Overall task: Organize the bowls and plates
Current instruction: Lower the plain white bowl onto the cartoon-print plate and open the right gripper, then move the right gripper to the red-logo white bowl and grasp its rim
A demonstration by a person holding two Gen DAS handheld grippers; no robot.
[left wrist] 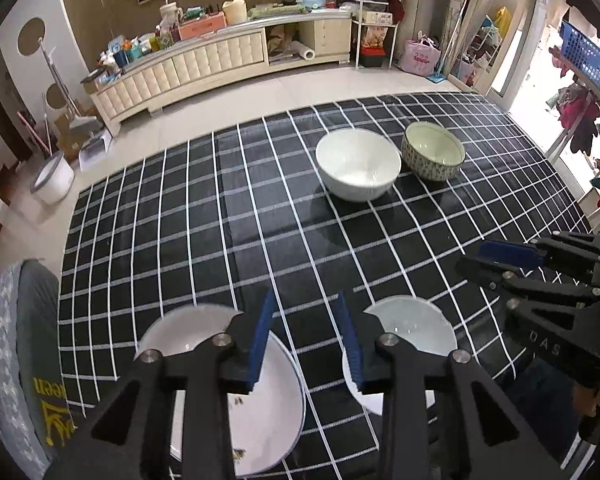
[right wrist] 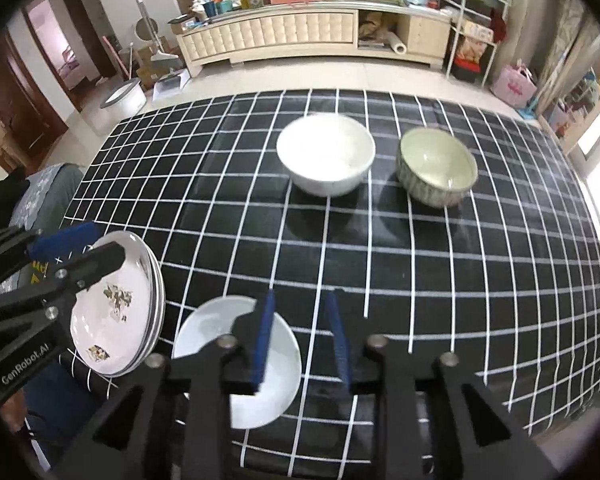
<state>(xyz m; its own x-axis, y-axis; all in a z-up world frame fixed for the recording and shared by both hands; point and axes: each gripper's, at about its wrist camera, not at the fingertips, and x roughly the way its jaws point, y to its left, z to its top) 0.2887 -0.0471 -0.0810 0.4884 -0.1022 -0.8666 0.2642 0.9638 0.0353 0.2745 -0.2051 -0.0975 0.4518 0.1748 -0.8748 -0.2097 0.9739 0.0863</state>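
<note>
Black grid tablecloth (right wrist: 380, 248), cluttered cabinet (right wrist: 300, 32) far behind. Both grippers (left wrist: 306, 336) (right wrist: 300, 340) released, holding nothing, over near-edge plates (right wrist: 116, 304); bowls (right wrist: 326, 154) sitting far-center

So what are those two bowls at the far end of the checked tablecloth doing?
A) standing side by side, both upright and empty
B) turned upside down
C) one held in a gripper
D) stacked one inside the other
A: the white bowl and the green patterned bowl stand upright next to each other, open and empty, no gripper near them.
</note>
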